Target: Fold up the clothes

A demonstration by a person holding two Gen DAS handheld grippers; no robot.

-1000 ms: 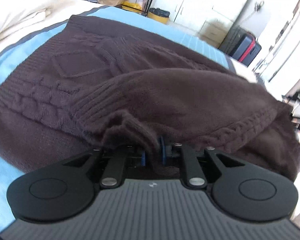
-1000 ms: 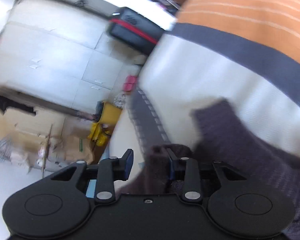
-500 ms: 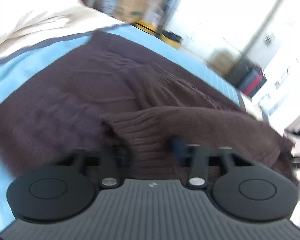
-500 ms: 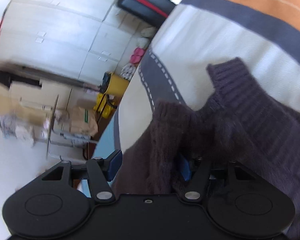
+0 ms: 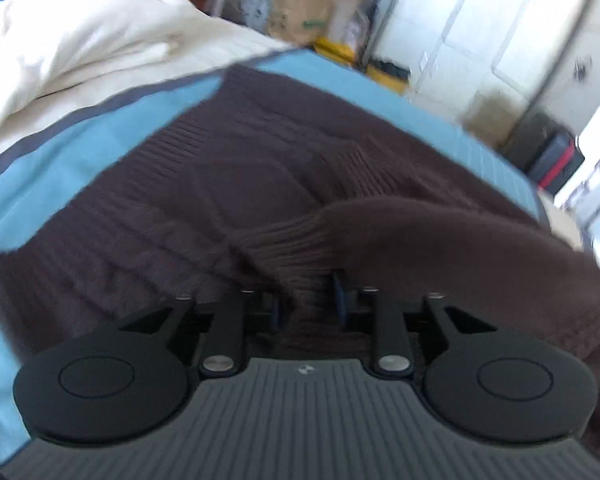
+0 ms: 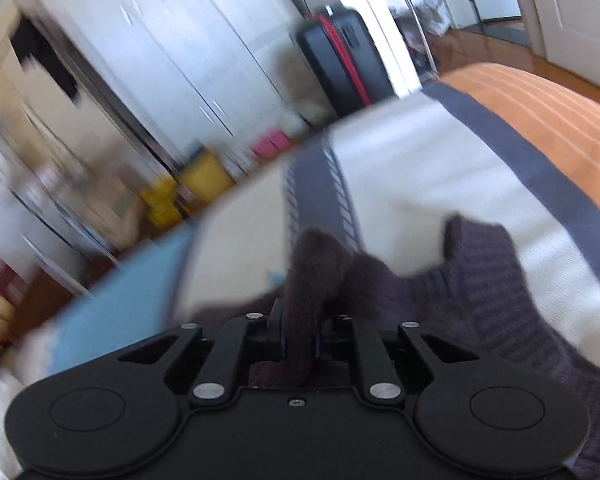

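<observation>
Currently the dark brown knit sweater (image 5: 228, 184) lies spread on the bed's light blue cover (image 5: 80, 160), one ribbed cuff (image 5: 296, 236) folded back over the body and reaching in between the fingers of the left gripper (image 5: 306, 302), whose jaws are opening with the pads standing off the knit. The right gripper (image 6: 302, 340) has its jaws closing and pinching a raised bunch of the same sweater (image 6: 496, 280) at its edge, over the cream and grey striped bedding (image 6: 400, 184), with blurred white cupboards (image 6: 172, 52) behind
</observation>
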